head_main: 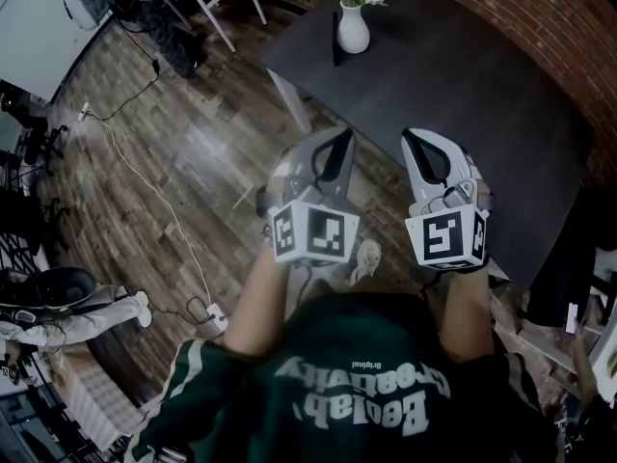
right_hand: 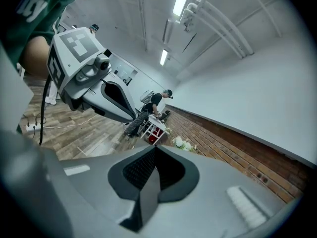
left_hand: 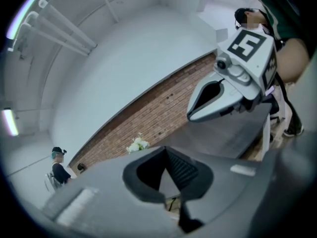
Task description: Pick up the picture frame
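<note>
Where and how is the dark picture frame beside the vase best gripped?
Probably its top edge, jaws closing across its thin depth, coming down from the near side. The picture frame stands upright, seen edge-on from the head view, and the vase stands close on its right, crowding that side.

Item: picture frame (head_main: pixel 335 50), dark and thin, showing nearly edge-on in the head view, so its face and whatever it is holding cannot be made out. It is standing upright on the dark table (head_main: pixel 463 95), just beside the white vase (head_main: pixel 353 29), on the vase's left side in that view. Whether it is touching the vase cannot be told.
</note>
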The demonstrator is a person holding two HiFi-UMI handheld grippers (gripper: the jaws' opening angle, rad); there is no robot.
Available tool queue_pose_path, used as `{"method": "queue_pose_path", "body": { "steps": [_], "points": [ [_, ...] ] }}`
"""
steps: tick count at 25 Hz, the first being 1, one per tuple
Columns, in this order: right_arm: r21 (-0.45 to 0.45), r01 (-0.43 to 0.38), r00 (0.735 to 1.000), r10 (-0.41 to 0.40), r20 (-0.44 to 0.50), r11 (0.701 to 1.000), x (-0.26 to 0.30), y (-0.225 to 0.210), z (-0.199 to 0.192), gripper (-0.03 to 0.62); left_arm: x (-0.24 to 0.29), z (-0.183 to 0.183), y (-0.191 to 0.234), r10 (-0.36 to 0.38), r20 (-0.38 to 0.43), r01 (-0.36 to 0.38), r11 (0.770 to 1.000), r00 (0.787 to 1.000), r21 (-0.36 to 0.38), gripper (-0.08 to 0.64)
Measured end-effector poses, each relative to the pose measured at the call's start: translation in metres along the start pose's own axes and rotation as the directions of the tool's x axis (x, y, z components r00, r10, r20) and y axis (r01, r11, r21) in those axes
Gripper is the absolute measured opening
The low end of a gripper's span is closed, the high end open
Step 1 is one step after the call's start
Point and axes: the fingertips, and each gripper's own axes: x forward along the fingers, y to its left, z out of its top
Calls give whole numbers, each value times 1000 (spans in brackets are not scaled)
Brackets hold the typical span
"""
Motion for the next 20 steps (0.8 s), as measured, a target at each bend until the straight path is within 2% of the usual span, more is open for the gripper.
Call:
{"method": "queue_pose_path", "body": {
  "steps": [12,20],
  "points": [
    [33,-12,999,11,36,999,19,-48,-36,6,63,15,-18,-55,-56,56,998,997,7,3],
    [79,-26,1000,24,20,997,25,-53,-62,6,85,15,-40,-107,-78,109,994,991,22,3]
  ]
}}
